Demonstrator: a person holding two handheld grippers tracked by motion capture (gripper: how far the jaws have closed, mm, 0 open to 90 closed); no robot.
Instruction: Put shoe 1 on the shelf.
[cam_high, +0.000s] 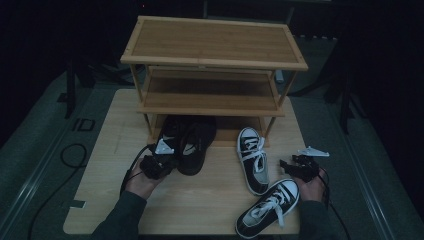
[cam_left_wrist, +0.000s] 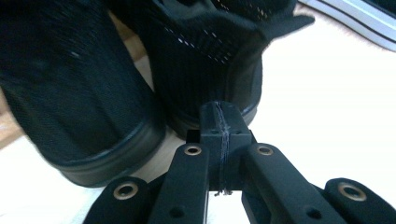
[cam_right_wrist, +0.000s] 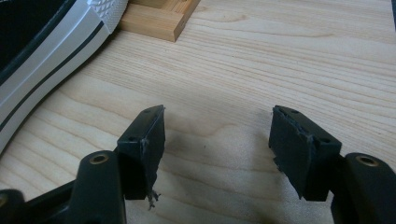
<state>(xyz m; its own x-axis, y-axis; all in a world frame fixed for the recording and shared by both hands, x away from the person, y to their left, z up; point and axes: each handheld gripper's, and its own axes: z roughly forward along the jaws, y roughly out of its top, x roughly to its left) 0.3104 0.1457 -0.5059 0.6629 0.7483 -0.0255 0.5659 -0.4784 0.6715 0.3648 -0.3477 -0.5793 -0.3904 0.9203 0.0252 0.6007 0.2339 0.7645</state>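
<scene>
Two black mesh shoes (cam_high: 192, 142) stand side by side in front of the wooden rack, heels toward me. In the left gripper view their heels loom close, one (cam_left_wrist: 70, 93) at the left and one (cam_left_wrist: 205, 56) straight ahead. My left gripper (cam_high: 159, 162) sits low just behind those heels. Its jaws (cam_left_wrist: 219, 119) are shut pad against pad with nothing between them, right at the heel of the shoe ahead. My right gripper (cam_high: 295, 167) rests at the table's right side, open (cam_right_wrist: 219, 144) over bare wood, beside a black-and-white sneaker (cam_right_wrist: 51, 51).
A three-shelf bamboo rack (cam_high: 212, 50) stands at the table's back; its foot (cam_right_wrist: 159, 18) shows close ahead of the right gripper. Two black-and-white lace-up sneakers lie at the right, one (cam_high: 252, 160) pointing at the rack, one (cam_high: 270, 205) slanted near the front edge. The light wooden table (cam_high: 210, 200) ends beside both hands.
</scene>
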